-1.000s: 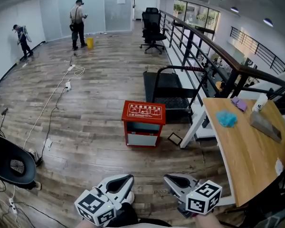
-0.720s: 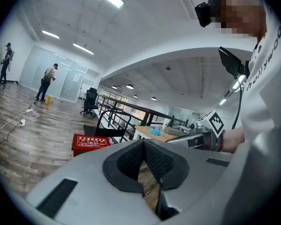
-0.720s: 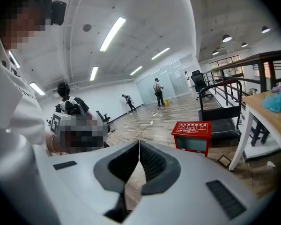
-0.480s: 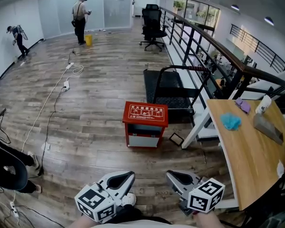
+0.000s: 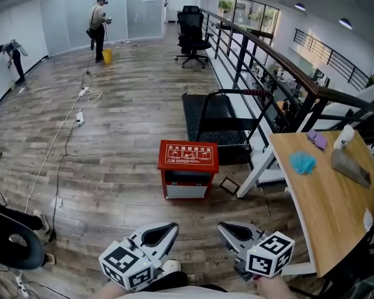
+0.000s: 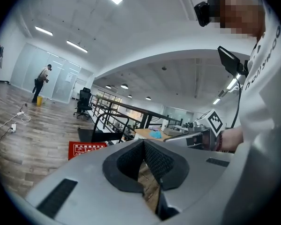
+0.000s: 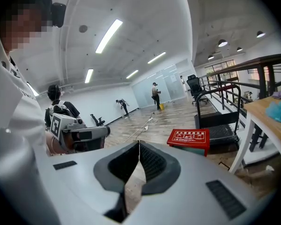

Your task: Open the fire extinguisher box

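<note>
The fire extinguisher box (image 5: pixel 188 169) is a small red cabinet with a printed red lid, standing closed on the wooden floor in the middle of the head view. It also shows as the red box (image 6: pixel 86 149) low left in the left gripper view and the red box (image 7: pixel 188 138) at centre right in the right gripper view. My left gripper (image 5: pixel 163 231) and right gripper (image 5: pixel 227 230) are held low near my body, well short of the box. Both are shut with nothing between the jaws.
A black platform trolley (image 5: pixel 219 120) stands right behind the box, against a black railing (image 5: pixel 262 48). A wooden table (image 5: pixel 336 192) with a blue cloth (image 5: pixel 302 162) is at right. Cables (image 5: pixel 62 136) trail over the floor at left. Two people (image 5: pixel 97 20) work far back. A black chair base (image 5: pixel 9 238) is at lower left.
The view has shifted slightly; the box sits a little higher and left in the head view. Both grippers stay low and shut. The far people moved a little.
</note>
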`<action>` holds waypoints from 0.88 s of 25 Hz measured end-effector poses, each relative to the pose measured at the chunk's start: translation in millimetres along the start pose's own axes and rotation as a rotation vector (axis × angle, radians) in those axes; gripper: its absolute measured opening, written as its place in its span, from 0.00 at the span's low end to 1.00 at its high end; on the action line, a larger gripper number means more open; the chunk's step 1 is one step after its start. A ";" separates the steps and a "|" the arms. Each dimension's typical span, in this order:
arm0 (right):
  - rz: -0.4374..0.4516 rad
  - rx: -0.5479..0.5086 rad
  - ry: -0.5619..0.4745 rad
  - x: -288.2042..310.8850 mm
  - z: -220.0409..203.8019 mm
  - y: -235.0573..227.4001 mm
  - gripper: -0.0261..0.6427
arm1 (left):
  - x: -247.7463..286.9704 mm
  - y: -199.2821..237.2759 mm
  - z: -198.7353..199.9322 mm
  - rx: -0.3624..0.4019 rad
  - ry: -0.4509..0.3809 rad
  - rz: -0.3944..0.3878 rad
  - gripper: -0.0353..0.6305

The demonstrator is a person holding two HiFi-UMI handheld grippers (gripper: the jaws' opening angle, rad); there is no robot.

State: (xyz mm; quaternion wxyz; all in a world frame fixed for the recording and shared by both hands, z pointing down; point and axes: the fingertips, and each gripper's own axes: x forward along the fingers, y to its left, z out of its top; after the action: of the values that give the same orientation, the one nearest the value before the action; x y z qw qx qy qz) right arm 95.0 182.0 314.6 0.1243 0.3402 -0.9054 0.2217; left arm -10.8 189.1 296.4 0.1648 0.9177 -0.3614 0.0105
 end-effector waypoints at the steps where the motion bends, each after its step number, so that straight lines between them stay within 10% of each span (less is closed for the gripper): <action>1: -0.002 0.000 0.000 3.6 3.3 -0.4 0.06 | 1.5 4.1 2.6 0.000 0.001 -0.005 0.06; 22: -0.069 0.012 0.003 64.0 45.0 -40.0 0.06 | 44.3 76.3 40.5 0.026 0.019 -0.094 0.06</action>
State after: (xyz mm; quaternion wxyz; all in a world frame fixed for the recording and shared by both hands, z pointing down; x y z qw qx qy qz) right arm 71.3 97.4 312.1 0.1312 0.3716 -0.8916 0.2232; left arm -33.1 95.1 286.8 0.1566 0.9356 -0.3160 0.0160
